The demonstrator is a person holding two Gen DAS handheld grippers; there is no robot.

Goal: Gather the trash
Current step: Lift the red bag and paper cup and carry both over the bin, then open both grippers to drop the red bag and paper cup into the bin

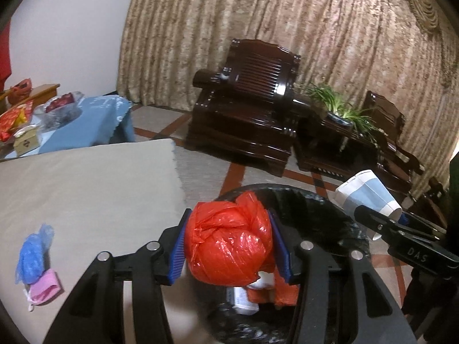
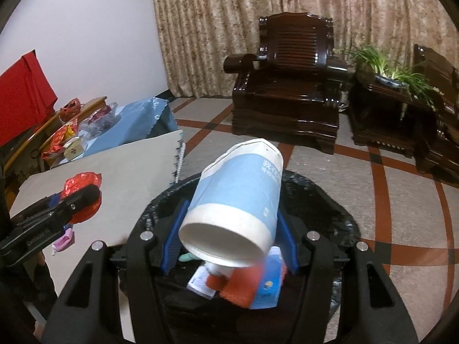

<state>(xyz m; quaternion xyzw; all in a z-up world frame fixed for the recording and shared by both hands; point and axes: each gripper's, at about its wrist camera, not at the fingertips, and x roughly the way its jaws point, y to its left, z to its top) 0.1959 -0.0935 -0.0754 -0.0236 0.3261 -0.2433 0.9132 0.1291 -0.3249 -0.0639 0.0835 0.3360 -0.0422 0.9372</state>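
Holding bag (image 1: 228, 246), cup (image 2: 235, 203) over bin (image 2: 330, 209).

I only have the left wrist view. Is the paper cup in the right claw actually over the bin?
Observer: Yes. The right wrist view shows the paper cup between the right claw pads, above the opening of the black bin.
Operator: What's under it?
Observer: A blue carton and a red piece lie inside the bin.
Operator: Is the cup crushed?
Observer: Its far end looks creased flat; the near end is round.
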